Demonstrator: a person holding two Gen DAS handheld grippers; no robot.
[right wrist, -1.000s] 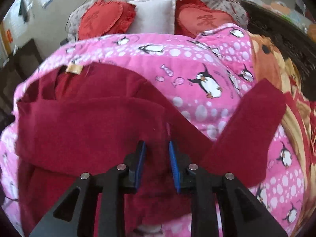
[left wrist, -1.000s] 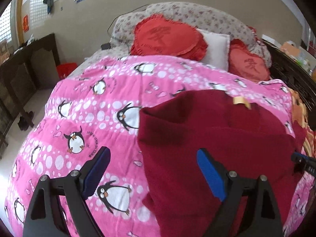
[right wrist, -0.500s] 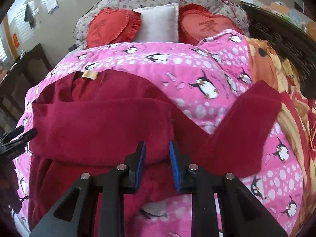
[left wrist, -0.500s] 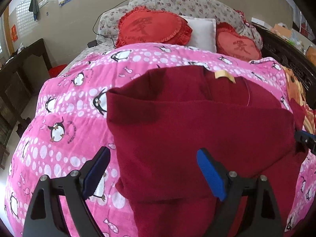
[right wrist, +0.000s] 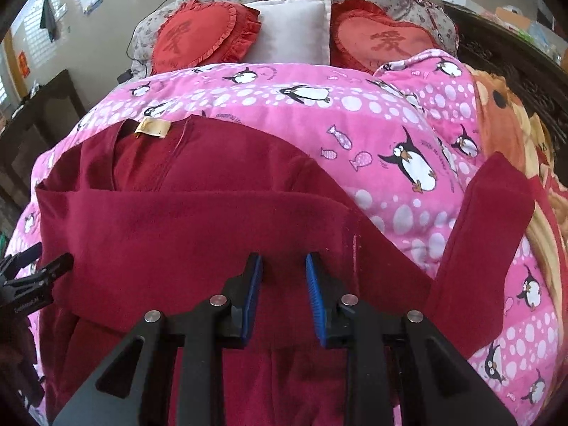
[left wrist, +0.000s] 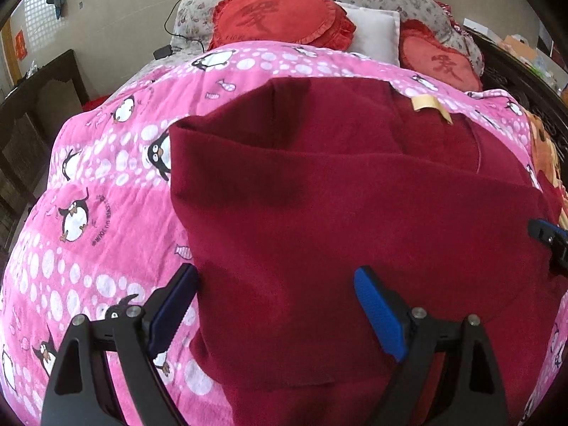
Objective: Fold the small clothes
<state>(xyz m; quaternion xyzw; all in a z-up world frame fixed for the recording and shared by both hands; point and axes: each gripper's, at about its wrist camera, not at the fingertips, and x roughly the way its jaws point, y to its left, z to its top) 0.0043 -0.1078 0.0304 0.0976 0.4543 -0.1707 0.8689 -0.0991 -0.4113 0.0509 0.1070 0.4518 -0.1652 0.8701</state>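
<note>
A dark red top lies on the pink penguin quilt, tan neck label at the far end. One sleeve is folded across the body as a wide band; the other sleeve lies spread to the right. My left gripper hovers open over the top's near left edge, one finger over the quilt, the other over the cloth. My right gripper is shut, with the folded band between its pads. It also shows as the right gripper at the top's right edge.
Two red heart cushions and a white pillow lie at the bed's head. An orange blanket covers the bed's right side. Dark wooden furniture stands left of the bed. The left gripper shows at the left edge.
My left gripper has sunk and shifted right, from over the quilt to over the top's left edge, still open. The right gripper has drifted a little and stays shut on the fold.
</note>
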